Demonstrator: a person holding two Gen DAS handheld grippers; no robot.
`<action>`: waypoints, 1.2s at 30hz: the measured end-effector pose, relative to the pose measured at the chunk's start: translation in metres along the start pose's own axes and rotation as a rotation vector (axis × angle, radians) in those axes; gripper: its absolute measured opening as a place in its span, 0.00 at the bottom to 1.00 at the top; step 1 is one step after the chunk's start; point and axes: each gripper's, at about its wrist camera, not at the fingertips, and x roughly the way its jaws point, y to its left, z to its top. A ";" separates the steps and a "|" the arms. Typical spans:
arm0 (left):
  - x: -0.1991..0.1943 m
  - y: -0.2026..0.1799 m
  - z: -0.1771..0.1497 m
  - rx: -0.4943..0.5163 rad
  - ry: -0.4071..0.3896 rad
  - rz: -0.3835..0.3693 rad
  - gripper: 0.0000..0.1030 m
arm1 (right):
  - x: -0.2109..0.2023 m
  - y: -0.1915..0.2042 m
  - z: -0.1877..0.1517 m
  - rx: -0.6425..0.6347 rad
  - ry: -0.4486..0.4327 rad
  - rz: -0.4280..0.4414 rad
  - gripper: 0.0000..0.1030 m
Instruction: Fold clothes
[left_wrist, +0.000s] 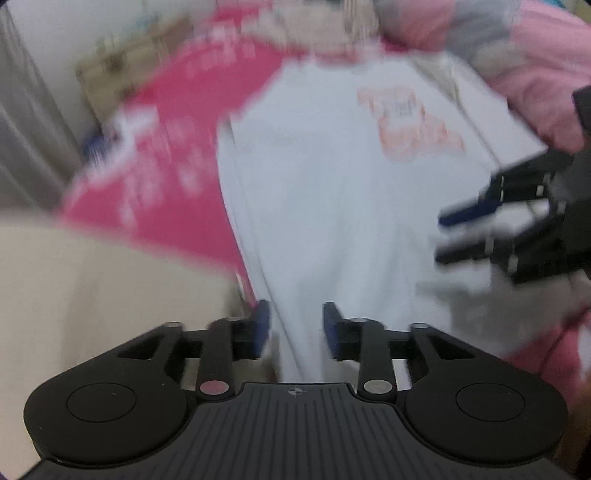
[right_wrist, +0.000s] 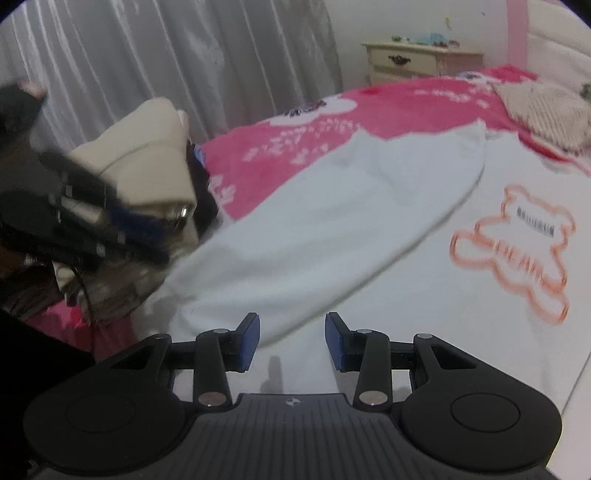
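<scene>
A white sweatshirt with an orange bear print lies spread on a pink bedsheet. My left gripper is open, its blue pads on either side of a strip of the white cloth at the near edge; this view is blurred. In the right wrist view one sleeve lies slanted across the sweatshirt, left of the bear print. My right gripper hangs open just above the cloth with nothing in it. The left gripper shows blurred near the sleeve's cuff end.
A cream nightstand and grey curtains stand beyond the bed. A beige cushion sits at the bed's left edge. A knitted throw and a pink quilt lie near the head of the bed.
</scene>
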 end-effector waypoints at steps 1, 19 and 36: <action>0.001 0.002 0.017 -0.005 -0.039 -0.021 0.37 | 0.000 -0.002 0.007 -0.025 -0.001 -0.008 0.40; 0.202 0.086 0.113 -0.463 -0.023 0.005 0.39 | 0.064 -0.079 0.033 0.140 0.017 0.195 0.39; 0.207 0.084 0.109 -0.442 -0.060 0.080 0.45 | 0.229 -0.290 0.229 0.324 0.142 -0.349 0.14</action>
